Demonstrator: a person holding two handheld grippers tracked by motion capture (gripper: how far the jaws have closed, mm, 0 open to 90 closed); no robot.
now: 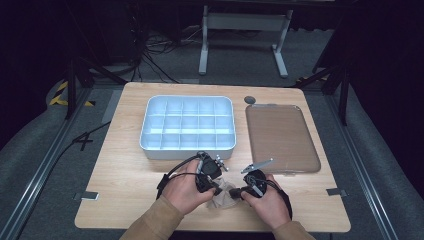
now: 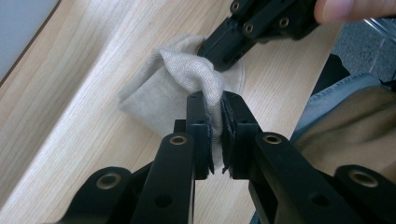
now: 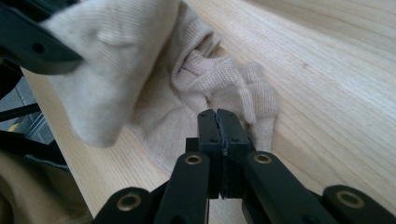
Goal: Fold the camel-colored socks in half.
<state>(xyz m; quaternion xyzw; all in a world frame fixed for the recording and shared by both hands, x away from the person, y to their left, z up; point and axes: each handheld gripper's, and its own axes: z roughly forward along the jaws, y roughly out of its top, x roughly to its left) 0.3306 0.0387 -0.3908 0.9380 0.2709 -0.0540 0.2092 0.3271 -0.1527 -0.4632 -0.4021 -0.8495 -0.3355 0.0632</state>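
While both my tools pinch it:
sock (image 2: 187,74): bottom centre, lying left-right between them
left gripper (image 2: 213,109): clamped on sock fold
right gripper (image 3: 218,122): clenched on sock's other end

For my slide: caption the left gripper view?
Left gripper pinches a beige sock on the wooden table.

The sock (image 2: 187,77) is pale beige with a fine ribbed knit. Both tongs, left (image 2: 213,133) and right (image 3: 218,133), are matt black with brass-coloured rivets. The tabletop (image 1: 130,170) is light wood with a streaked grain. Beyond the sock, the tray (image 1: 187,150) is white-blue; right of it, the lid (image 1: 282,132) is smoky brown.
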